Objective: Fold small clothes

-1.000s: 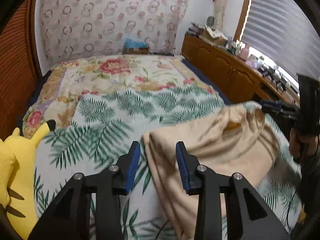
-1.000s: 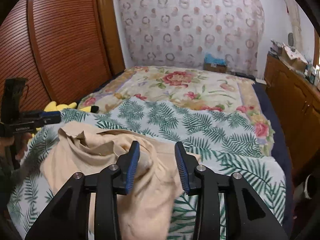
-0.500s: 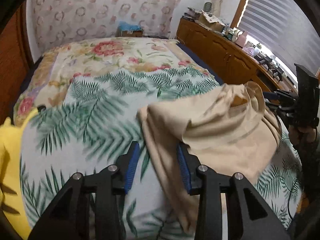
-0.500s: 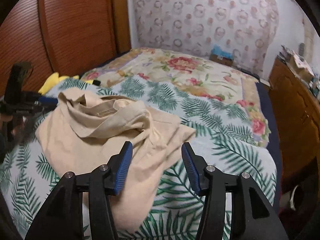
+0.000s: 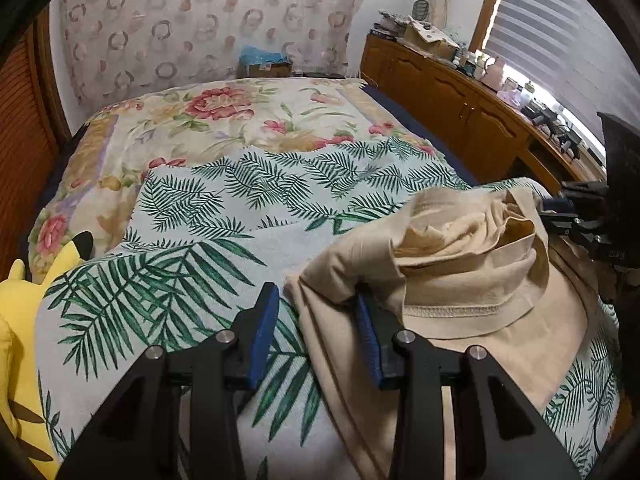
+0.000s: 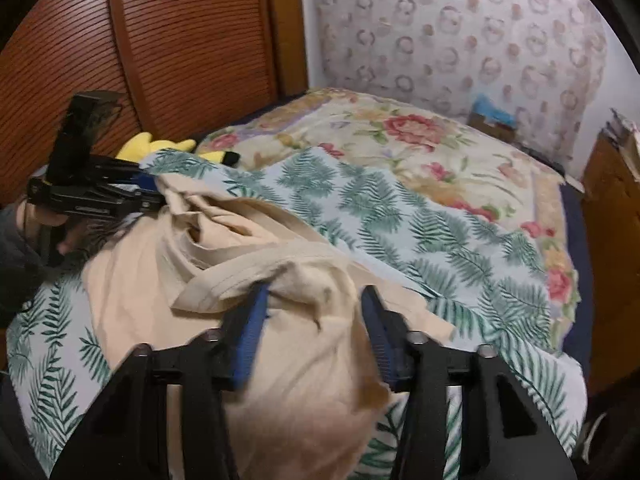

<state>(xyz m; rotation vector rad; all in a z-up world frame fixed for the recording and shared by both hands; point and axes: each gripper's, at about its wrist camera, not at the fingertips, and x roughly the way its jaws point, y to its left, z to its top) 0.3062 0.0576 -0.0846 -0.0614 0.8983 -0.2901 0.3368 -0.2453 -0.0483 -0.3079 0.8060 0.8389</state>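
Note:
A beige T-shirt (image 5: pixel 452 272) lies crumpled on the palm-leaf blanket (image 5: pixel 240 216) on the bed. It also shows in the right wrist view (image 6: pixel 224 264). My left gripper (image 5: pixel 316 320) is open at the shirt's left edge, with a fold of cloth between the fingers and over the right pad. My right gripper (image 6: pixel 312 316) is open with a bunched part of the shirt between its fingers. Each gripper shows in the other's view, at the shirt's far side: the right one (image 5: pixel 576 216) and the left one (image 6: pixel 120 196).
A yellow plush toy (image 5: pixel 24 320) lies at the bed's left edge, also in the right wrist view (image 6: pixel 160 146). A floral quilt (image 5: pixel 224 120) covers the far bed. Wooden cabinets (image 5: pixel 460 112) with clutter line the right; a slatted wooden door (image 6: pixel 120 40) stands on the left.
Both grippers have moved in low onto the shirt, and their jaws stand wider than before. The cloth now lies between the fingers of each.

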